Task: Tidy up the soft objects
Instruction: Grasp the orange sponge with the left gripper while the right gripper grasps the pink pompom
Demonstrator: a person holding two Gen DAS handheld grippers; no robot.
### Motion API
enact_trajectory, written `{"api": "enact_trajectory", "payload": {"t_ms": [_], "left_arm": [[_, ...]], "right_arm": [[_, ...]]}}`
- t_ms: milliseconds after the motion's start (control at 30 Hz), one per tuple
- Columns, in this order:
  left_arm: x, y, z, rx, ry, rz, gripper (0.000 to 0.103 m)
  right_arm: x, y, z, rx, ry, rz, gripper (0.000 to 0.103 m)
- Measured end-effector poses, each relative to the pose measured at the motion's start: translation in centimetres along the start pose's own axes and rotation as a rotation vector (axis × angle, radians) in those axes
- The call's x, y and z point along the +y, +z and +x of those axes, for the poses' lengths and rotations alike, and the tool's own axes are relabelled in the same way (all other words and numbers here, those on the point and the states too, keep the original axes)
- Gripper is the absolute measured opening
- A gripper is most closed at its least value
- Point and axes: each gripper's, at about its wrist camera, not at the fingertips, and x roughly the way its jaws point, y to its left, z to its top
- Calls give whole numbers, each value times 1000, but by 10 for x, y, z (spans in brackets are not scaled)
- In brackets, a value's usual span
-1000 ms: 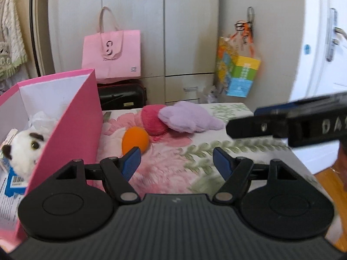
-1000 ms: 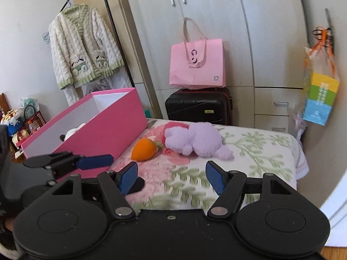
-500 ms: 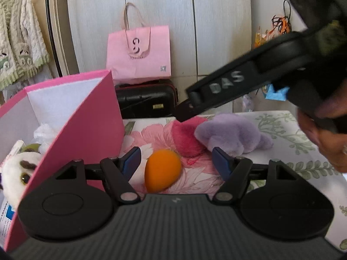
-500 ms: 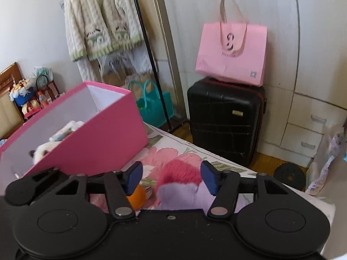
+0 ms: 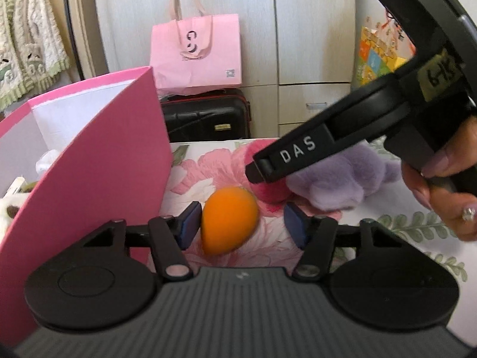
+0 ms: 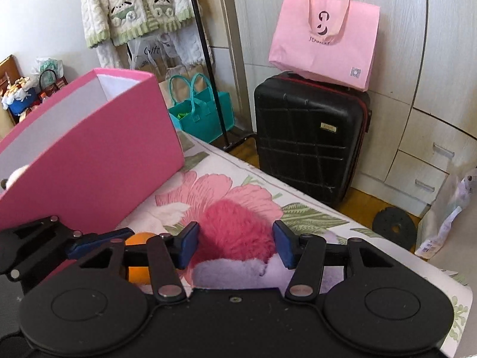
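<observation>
An orange egg-shaped soft toy (image 5: 228,219) lies on the floral bedspread (image 5: 402,226), between the pads of my left gripper (image 5: 241,223). Its jaws are closing: the left pad is at the toy's side and a gap remains at the right pad. My right gripper (image 6: 235,244) straddles a pink fluffy ball (image 6: 238,226) with its jaws closing and the pads at the edges of the fur. A purple plush (image 6: 238,273) lies just under it. In the left wrist view, that gripper's finger (image 5: 298,152) reaches over the pink ball (image 5: 268,191) and the purple plush (image 5: 351,179).
An open pink box (image 6: 89,164) stands on the bed at the left, with a white plush (image 5: 6,208) inside. Beyond the bed's edge stand a black suitcase (image 6: 310,137) with a pink paper bag (image 6: 325,38) on top, a teal bag (image 6: 199,110), a clothes rack and a wardrobe.
Both grippers came forward and down to the toys. The orange toy now sits between the left pads, the pink ball between the right ones. Both pairs of jaws narrowed.
</observation>
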Motion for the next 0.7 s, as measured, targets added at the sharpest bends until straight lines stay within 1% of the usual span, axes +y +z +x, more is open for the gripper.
{"api": "enact_trajectory", "payload": {"t_ms": [33, 67, 133, 233, 400, 467, 700], "left_arm": [[1, 0, 1, -1, 8, -2, 51], [3, -1, 0, -5, 14, -5, 49], [5, -1, 0, -12, 26, -12, 39], [10, -1, 1, -17, 24, -36, 39], [10, -2, -1, -27, 18, -39, 38], [12, -3, -4, -22, 0, -46, 38], [10, -5, -24, -9, -71, -57, 38]], "right_arm": [[0, -1, 1, 0, 4, 8, 59], [1, -2, 2, -2, 6, 9, 56], [4, -3, 2, -17, -12, -8, 52], [8, -6, -3, -47, -26, 10, 49], [16, -11, -17, -123, -23, 39, 49], [18, -12, -25, -147, -17, 52, 49], [27, -25, -48, -174, -23, 95, 49]]}}
